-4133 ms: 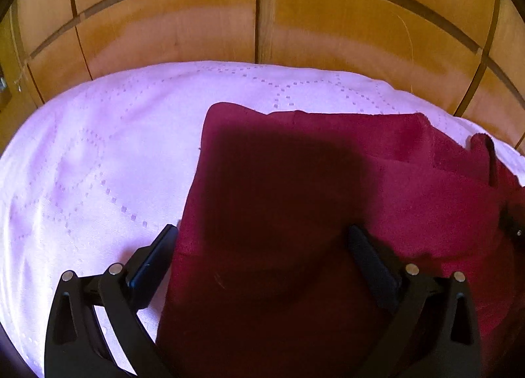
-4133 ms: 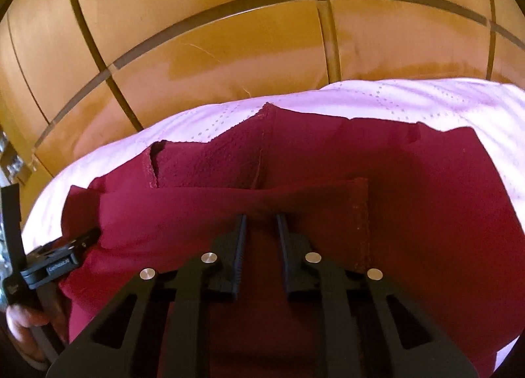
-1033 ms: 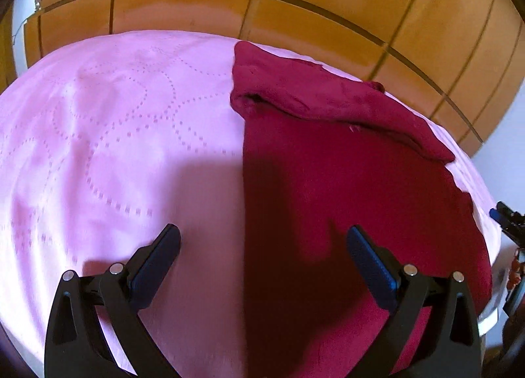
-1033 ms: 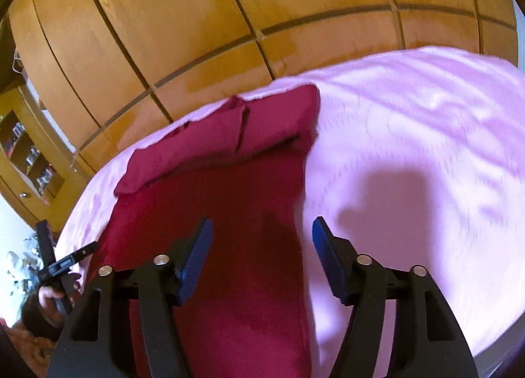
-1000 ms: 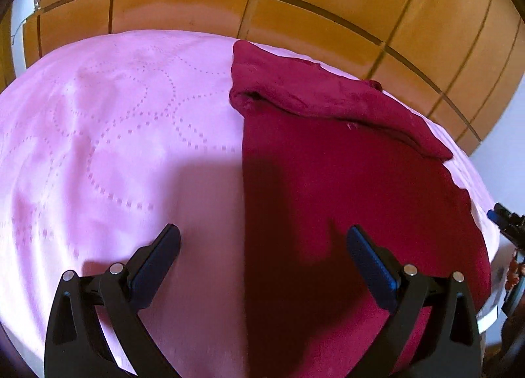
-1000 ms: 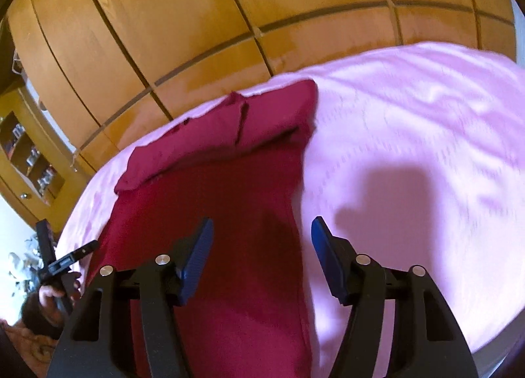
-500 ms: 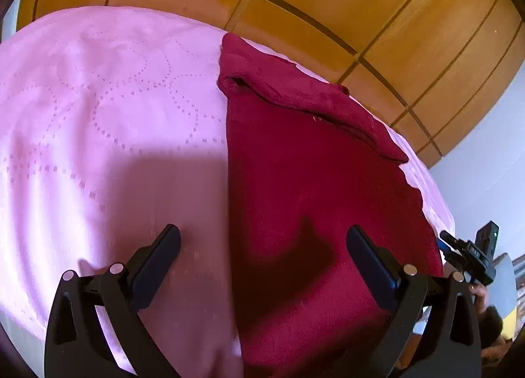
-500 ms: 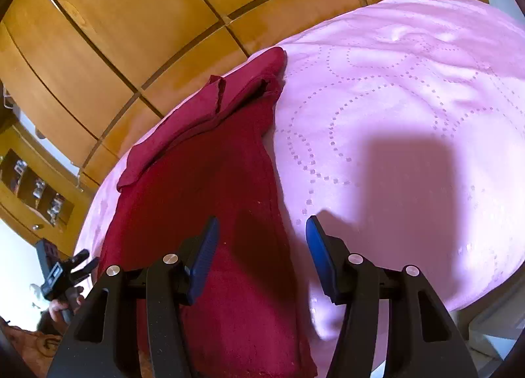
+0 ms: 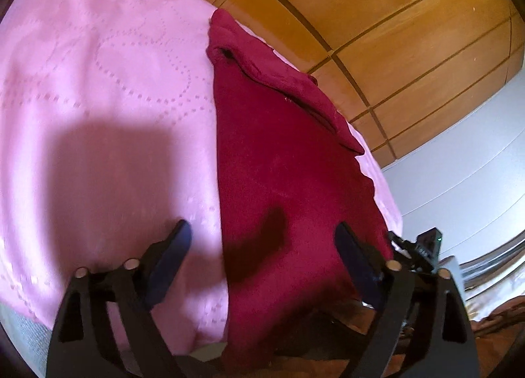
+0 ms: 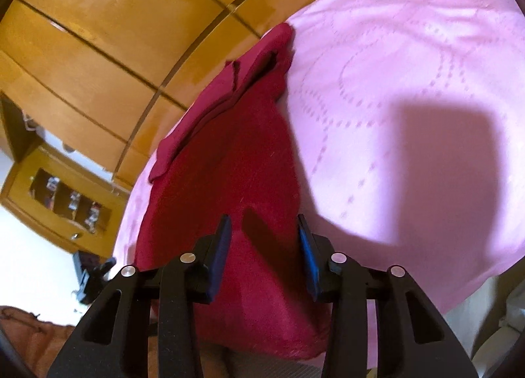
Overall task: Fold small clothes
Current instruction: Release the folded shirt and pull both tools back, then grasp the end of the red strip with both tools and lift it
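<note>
A dark red garment point(image 9: 282, 161) lies spread on a pink bedspread point(image 9: 98, 108), its far end folded over into a band near the wooden wall. Its near end hangs over the bed's front edge. My left gripper point(image 9: 262, 230) is open and empty, straddling the garment's near left edge. The garment also shows in the right wrist view point(image 10: 229, 164). My right gripper point(image 10: 262, 223) is open and empty, over the garment's near right part. The right gripper also shows in the left wrist view point(image 9: 423, 250), low by the bed's right side.
A wooden panelled wall point(image 9: 377, 16) stands behind the bed. A wooden cabinet with small items point(image 10: 62, 194) stands at the left in the right wrist view. The bed's front edge point(image 9: 203, 345) is just below the grippers. A white wall point(image 9: 475, 164) is at right.
Both grippers pulled back and down towards the bed's front edge, so more of the bed and room shows. The right gripper's jaws stand a little closer together. The garment has not moved.
</note>
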